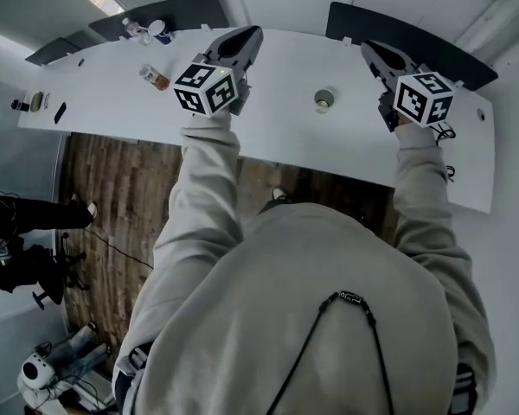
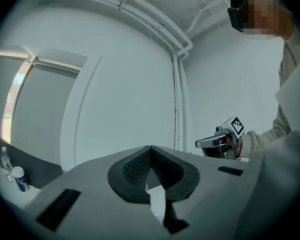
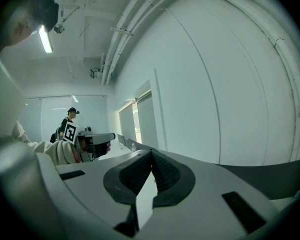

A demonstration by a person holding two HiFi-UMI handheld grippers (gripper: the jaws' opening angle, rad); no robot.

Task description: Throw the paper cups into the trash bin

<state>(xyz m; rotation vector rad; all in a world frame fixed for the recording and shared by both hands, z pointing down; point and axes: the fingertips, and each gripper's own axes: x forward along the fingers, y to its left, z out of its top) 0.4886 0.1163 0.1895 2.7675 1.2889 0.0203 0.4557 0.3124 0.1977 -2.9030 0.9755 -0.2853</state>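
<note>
Across the head view, long white worktop [image 1: 285, 141]. Over its far edge, grey left hand-held gripper with marker cube [image 1: 253, 33], clenched with pads meeting at the tip [image 2: 150, 149] and nothing between them. Well to its right, matching grey right hand-held gripper [image 1: 368, 48], likewise clenched and empty [image 3: 151, 151]. On the worktop between the two, apart from both, small round paper cup [image 1: 324, 100]. Near the left end, small orange-tinted bottle [image 1: 154, 77].

Left gripper [image 2: 150, 151] with jaws closed together and empty, right gripper [image 2: 200, 143] held level beyond, pipes [image 2: 177, 94] climbing white wall [image 2: 125, 84], bottles [image 2: 19, 179] at table's edge
</note>
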